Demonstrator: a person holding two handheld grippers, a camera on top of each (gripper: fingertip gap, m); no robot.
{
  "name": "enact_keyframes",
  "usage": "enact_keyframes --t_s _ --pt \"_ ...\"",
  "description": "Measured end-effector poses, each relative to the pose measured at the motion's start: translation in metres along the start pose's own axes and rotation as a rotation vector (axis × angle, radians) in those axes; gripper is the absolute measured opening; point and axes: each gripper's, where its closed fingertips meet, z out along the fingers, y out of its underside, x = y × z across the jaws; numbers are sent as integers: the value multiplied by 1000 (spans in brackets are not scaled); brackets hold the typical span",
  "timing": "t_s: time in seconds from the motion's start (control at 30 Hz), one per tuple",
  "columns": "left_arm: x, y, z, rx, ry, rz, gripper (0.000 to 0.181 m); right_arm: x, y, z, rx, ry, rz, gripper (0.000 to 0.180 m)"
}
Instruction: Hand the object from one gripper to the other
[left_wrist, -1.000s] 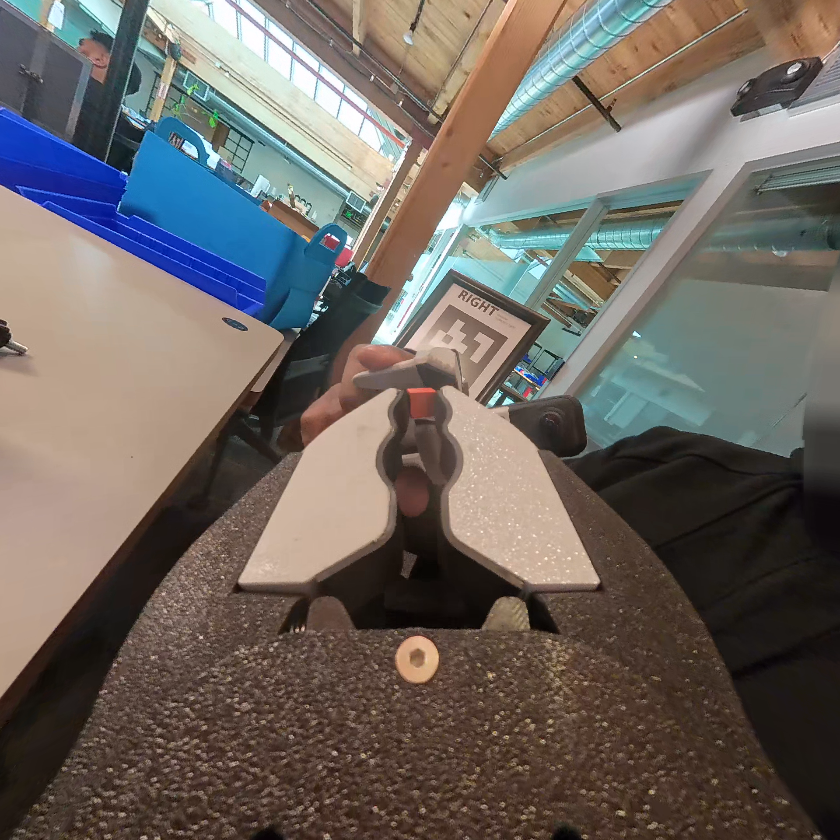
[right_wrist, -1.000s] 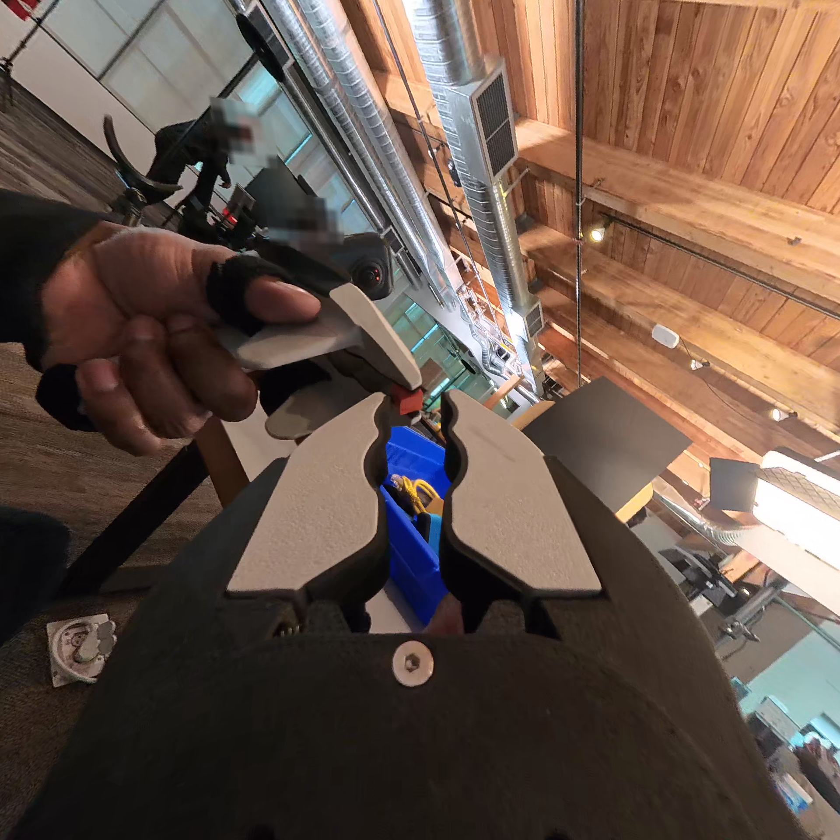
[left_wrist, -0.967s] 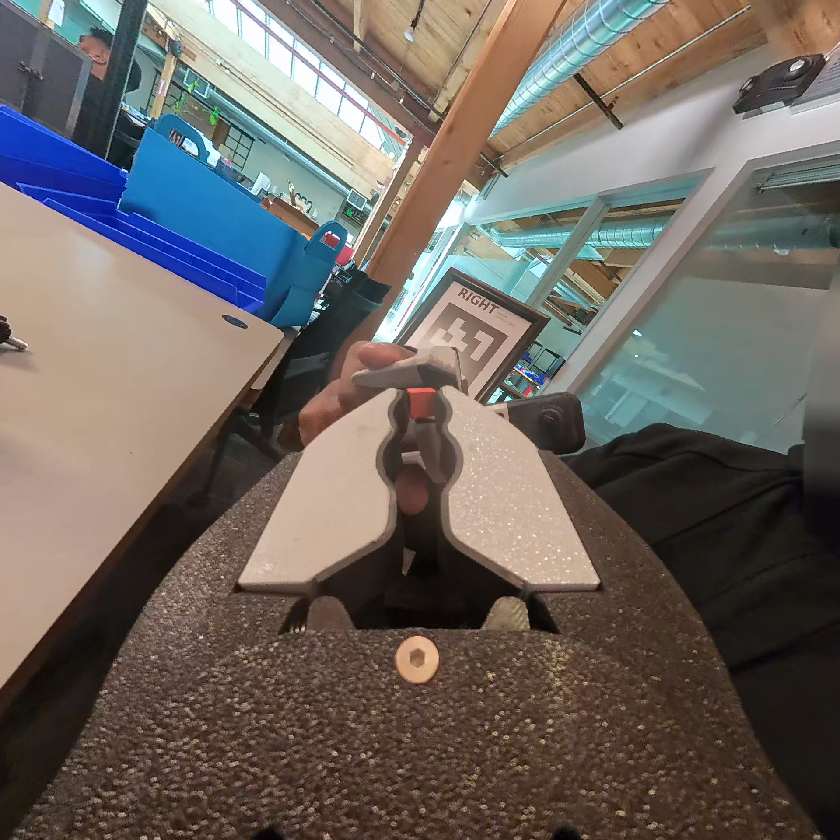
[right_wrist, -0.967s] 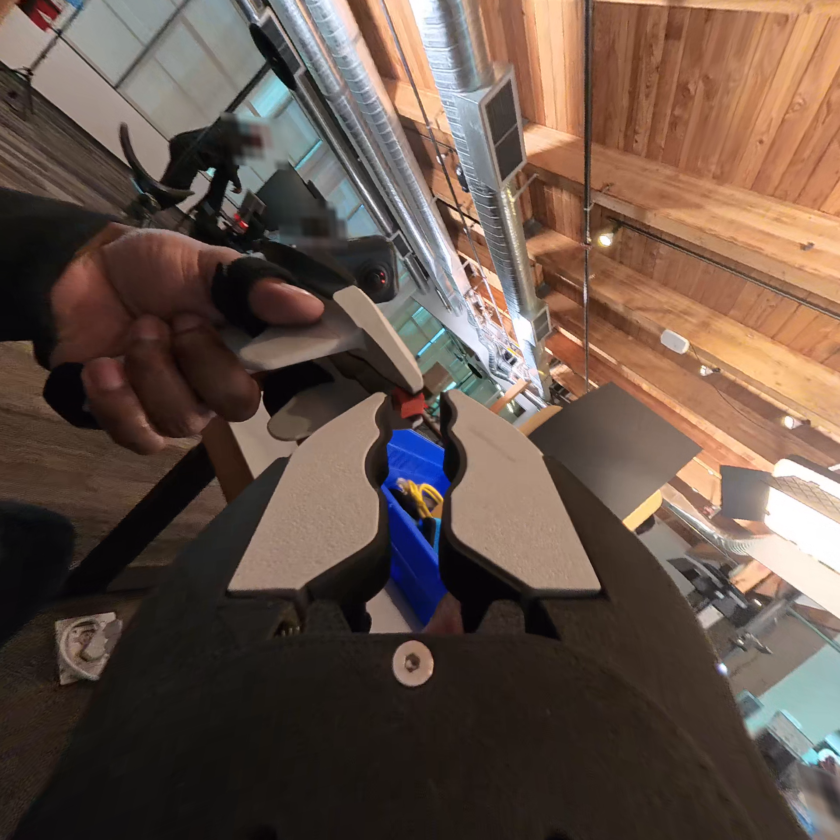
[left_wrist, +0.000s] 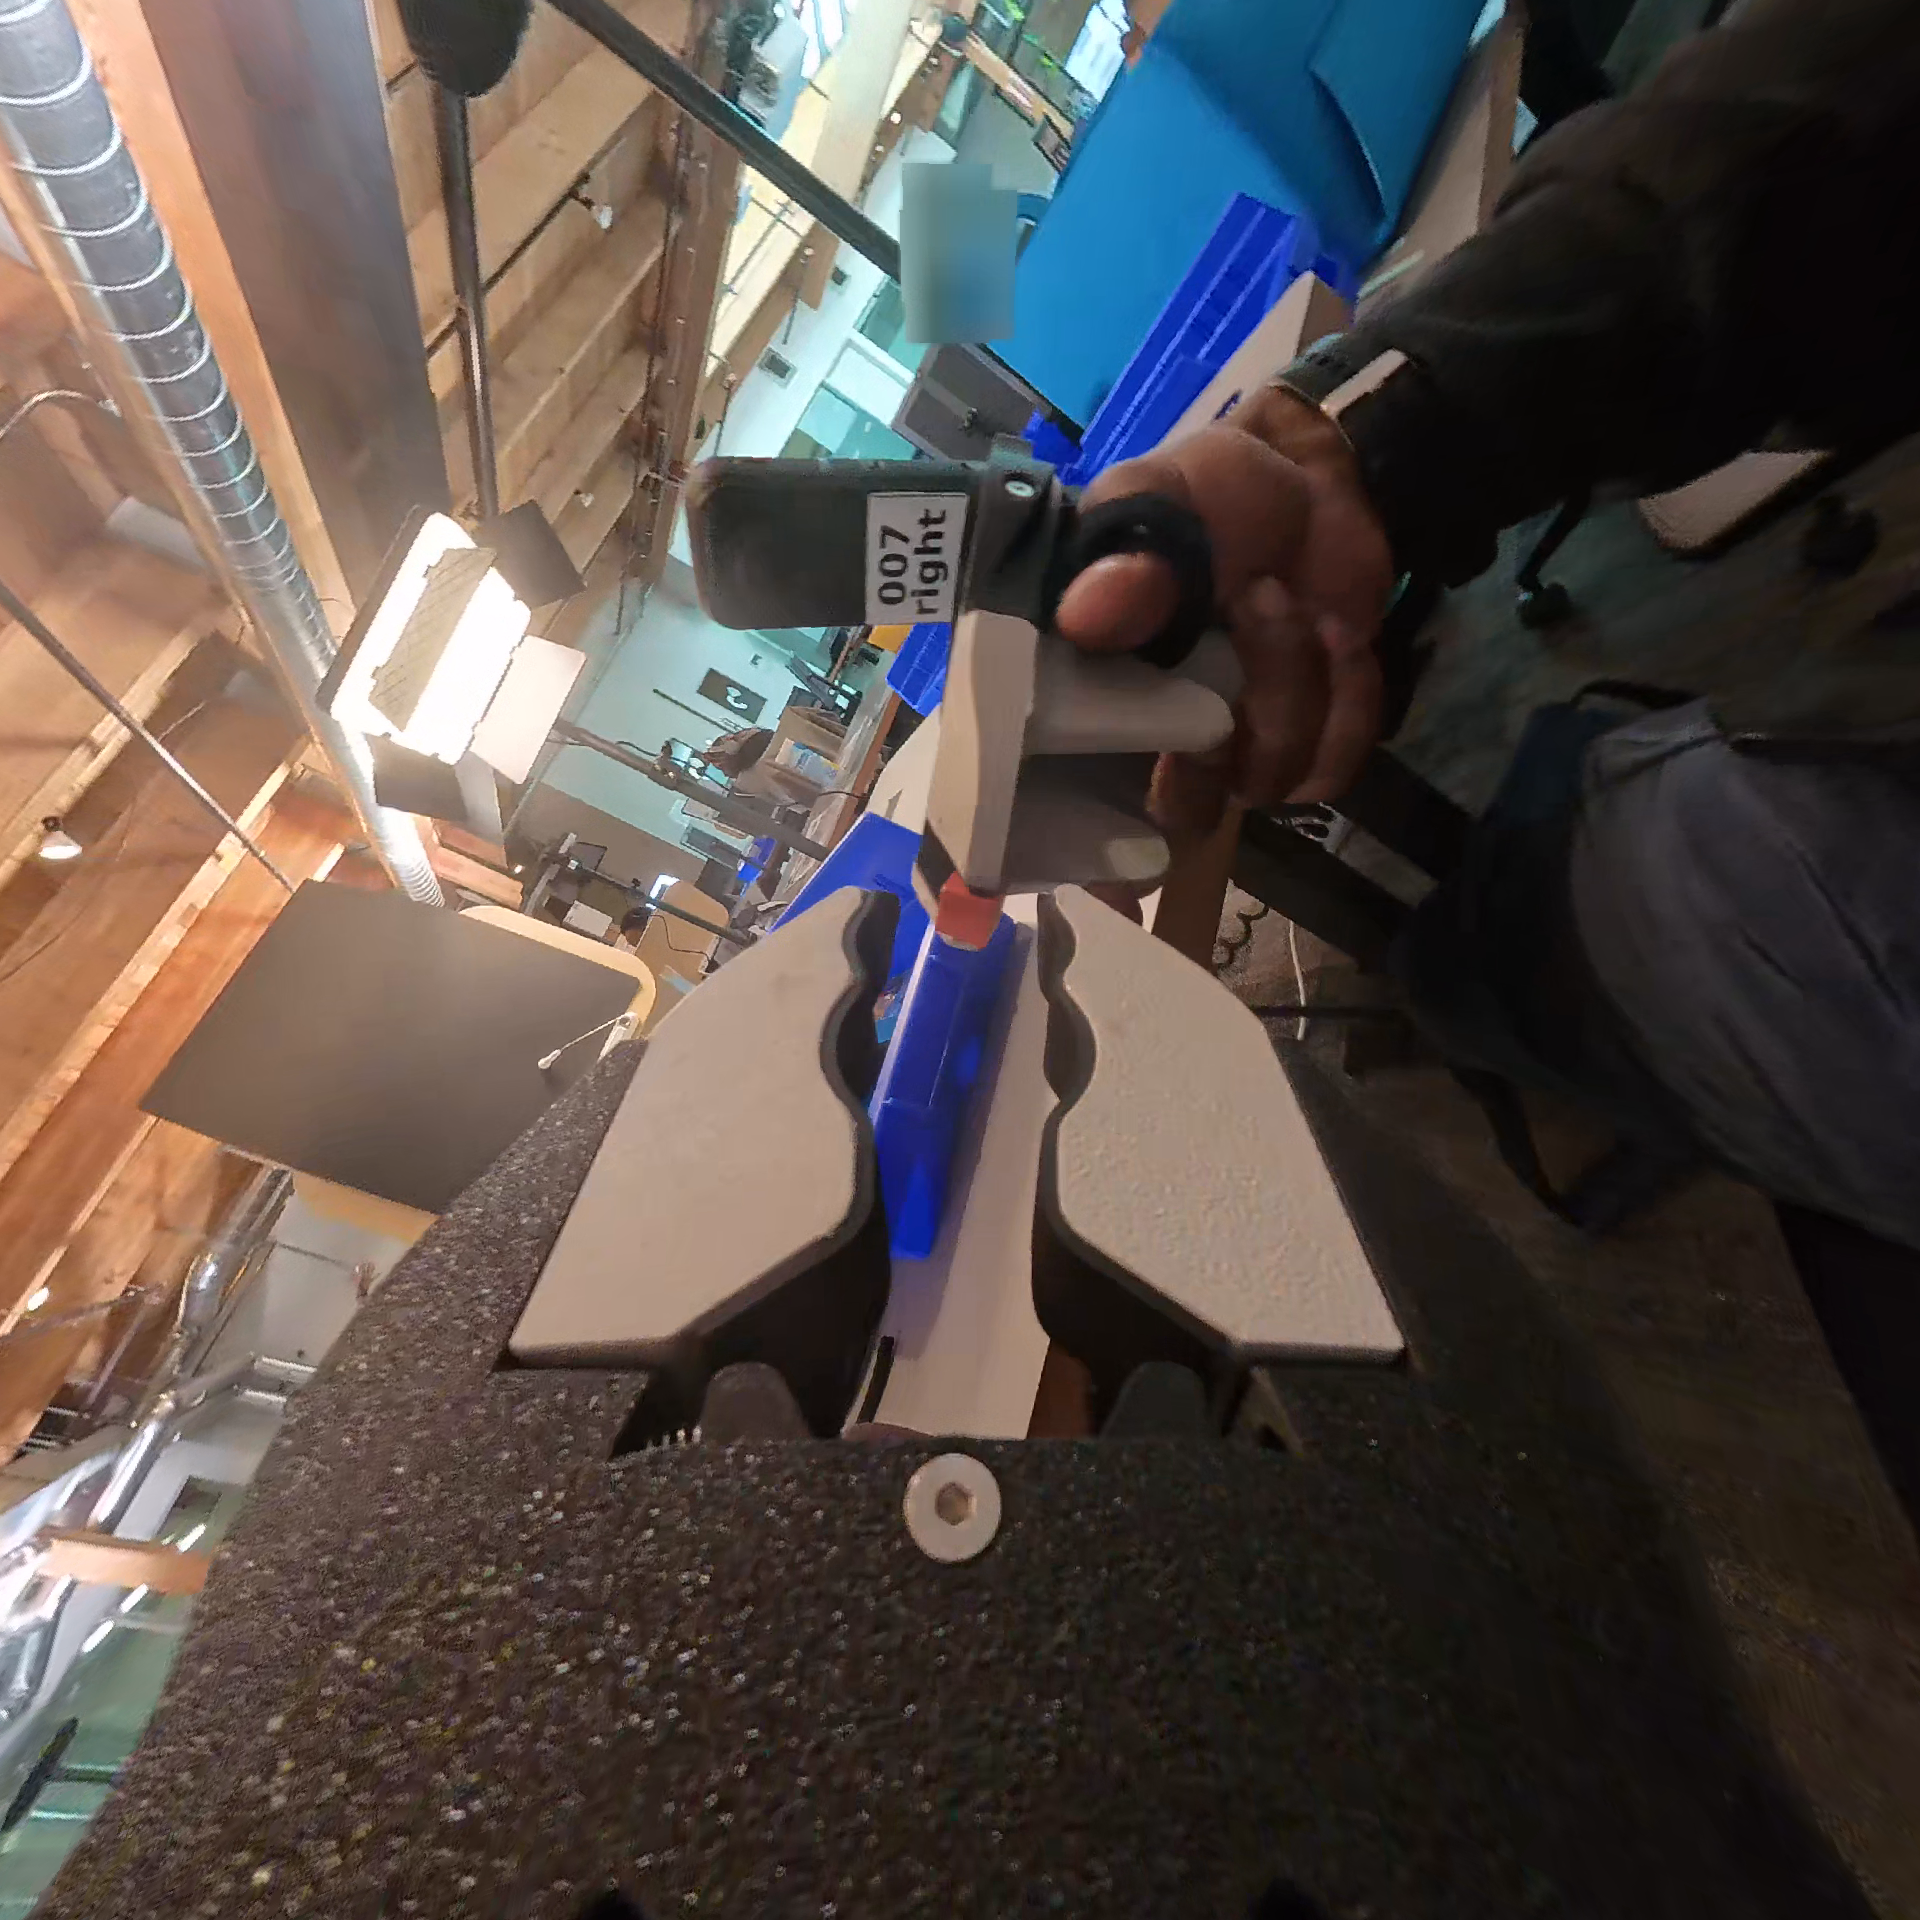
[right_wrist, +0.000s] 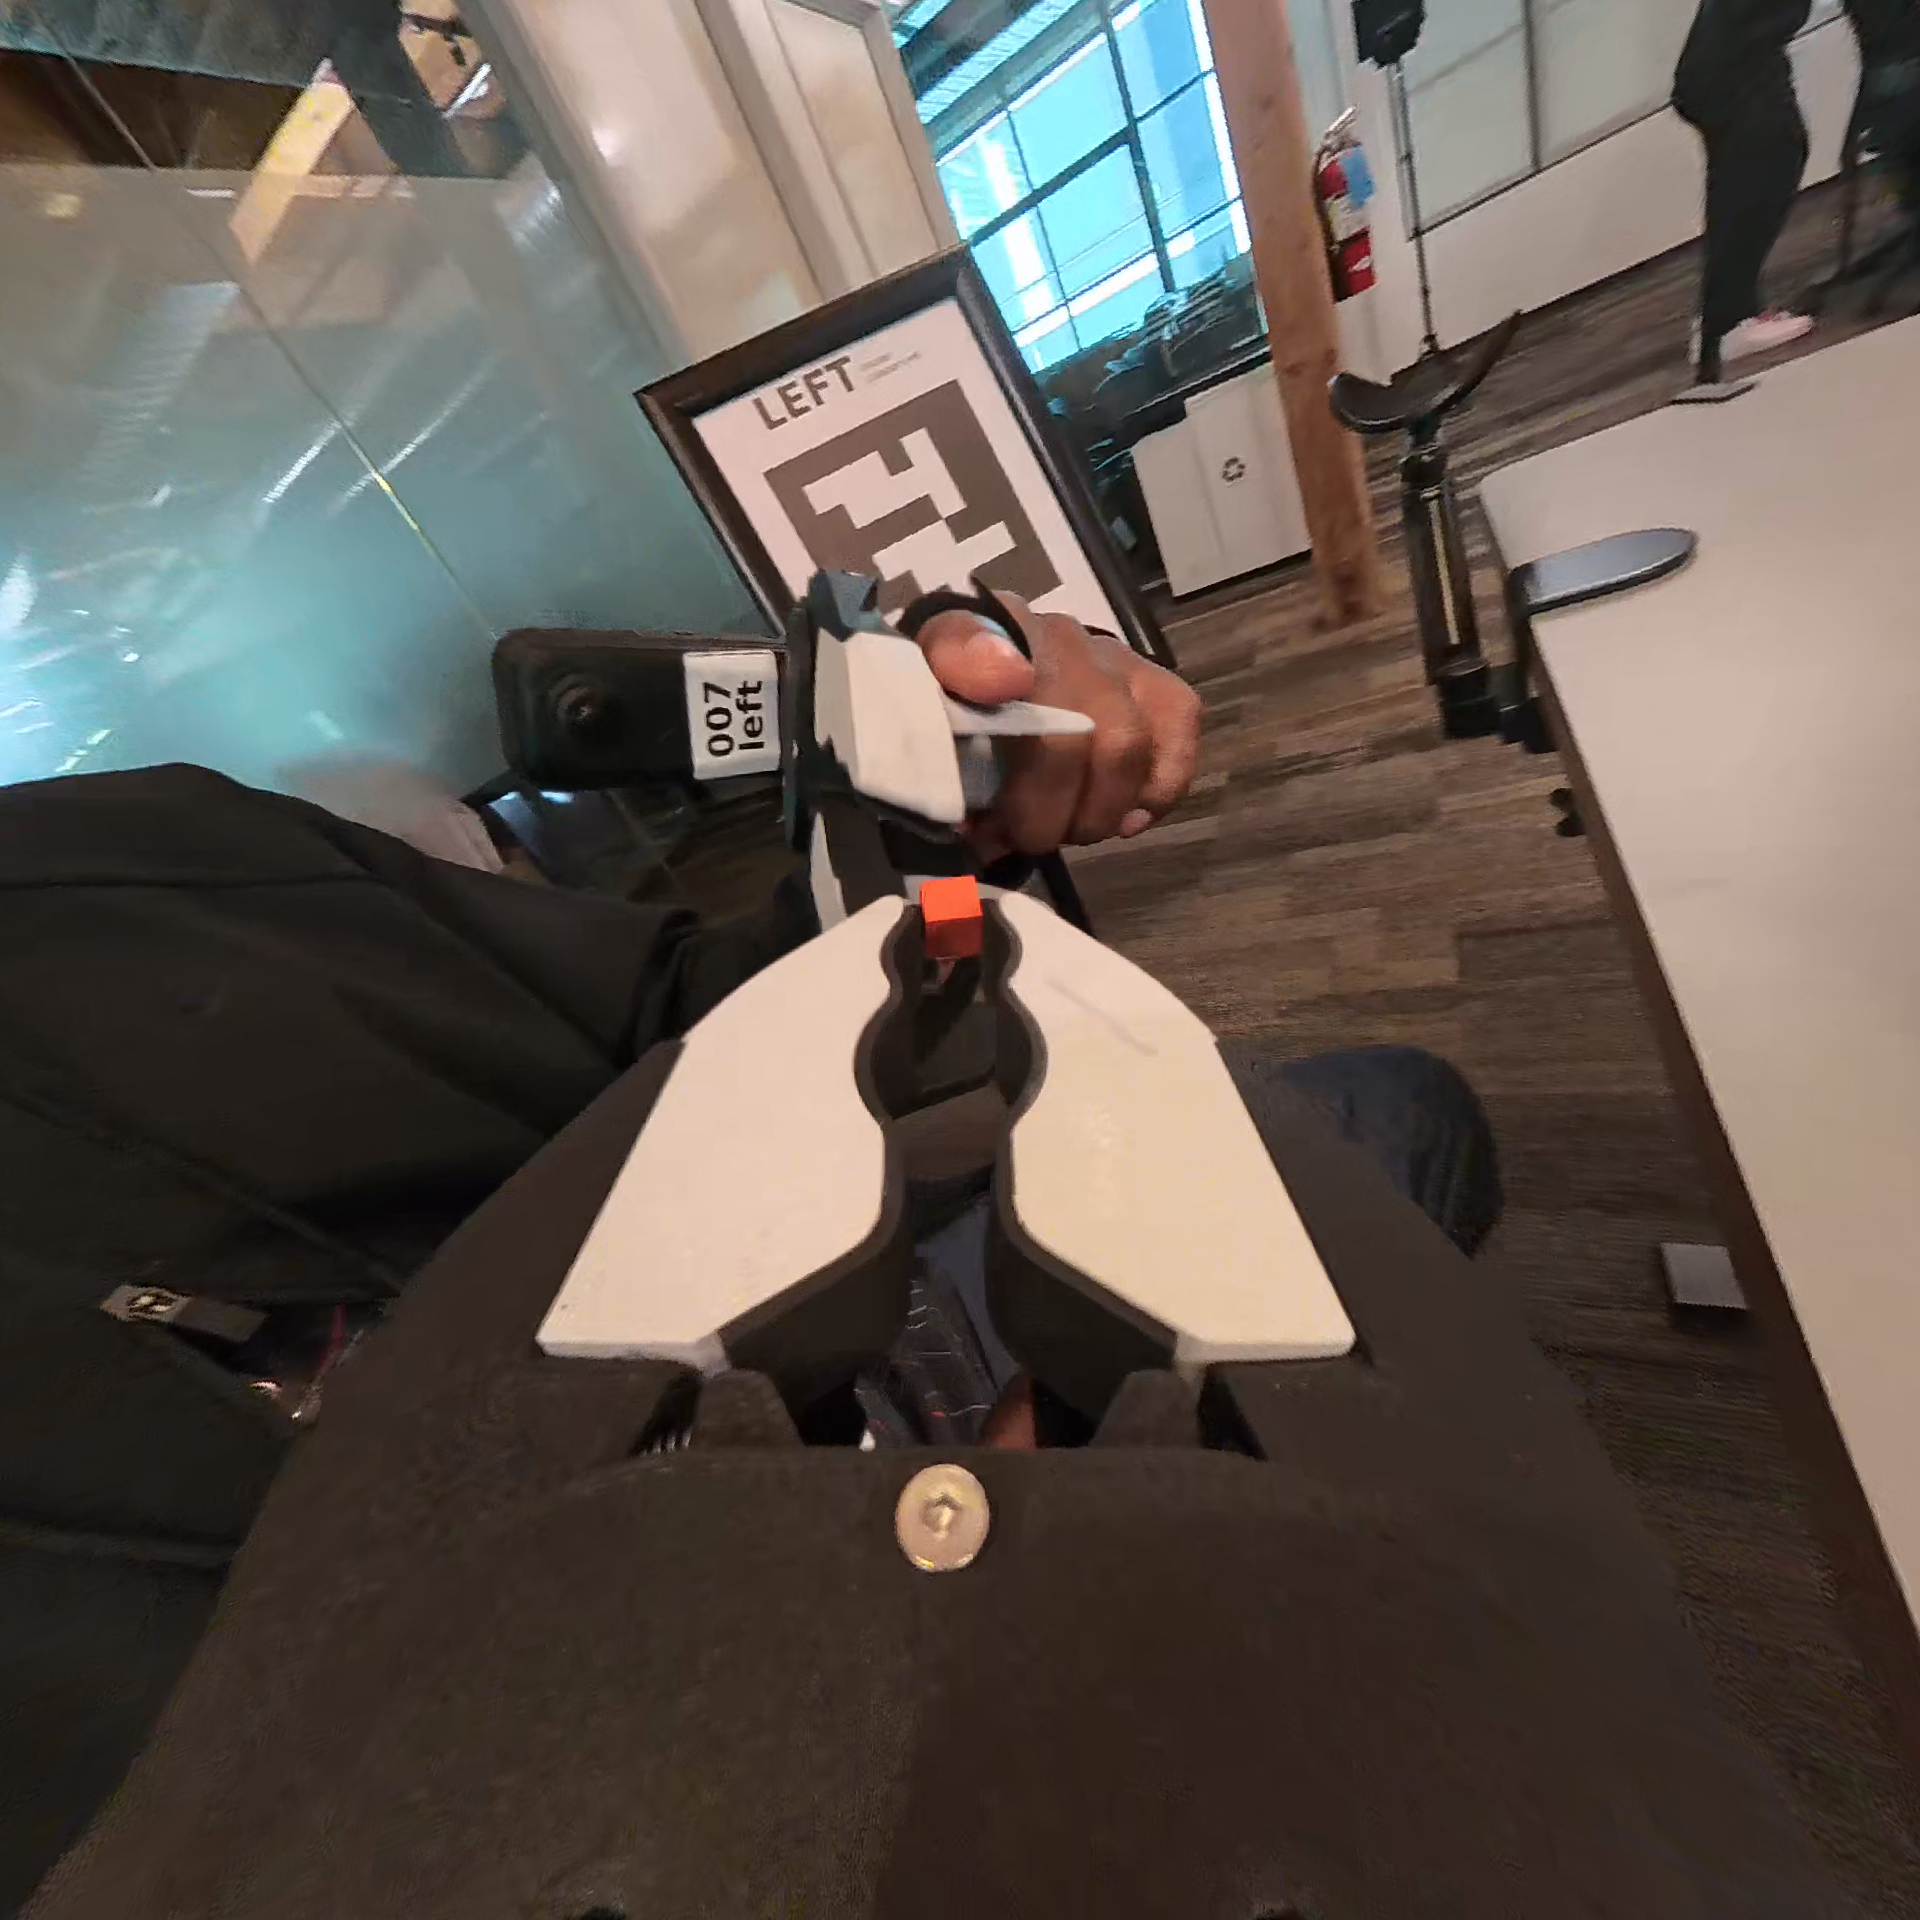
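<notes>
Right gripper (right_wrist: 951, 920) clamped on small orange-red cube (right_wrist: 952, 914), pinched right at the fingertips, cube poking up above the tip line, rest of the finger gap bare. Left wrist view: left gripper (left_wrist: 961, 925) fingers spread wide, nothing between the pads. Right gripper (left_wrist: 961, 883) comes in from above, tips pointing down, cube (left_wrist: 966, 918) at its tip sitting level with the left fingertips, in the mouth of the gap, touching neither finger. A hand (left_wrist: 1247, 613) grips the right tool.
</notes>
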Motion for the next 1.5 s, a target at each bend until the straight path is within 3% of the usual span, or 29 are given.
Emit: enact_keyframes --t_s 0.3,0.43,0.6,0.8,0.93,1.2,1.3,1.5 --pt "11 -3 14 36 78 32 12 -7 8 -8 -38 11 5 10" --pt "3 -2 22 73 88 -95 11 -1 -2 -19 38 136 -134 16" --pt "-24 -7 30 177 128 -509 11 7 -17 -46 106 407 -482 19" --pt "-23 -11 48 267 452 -1181 11 7 -14 -61 -21 743 -1016 22" --pt "-10 -17 59 316 679 -1412 11 3 -17 -69 -41 881 -1178 25" --pt "13 -30 79 300 896 -1449 11 -5 -8 -85 -140 972 -1242 25" --pt "20 -34 84 298 959 -1439 11 -5 -5 -91 -171 1015 -1240 15" --pt "17 -41 89 374 932 -1297 15 -9 -9 -104 -91 1035 -1079 12"
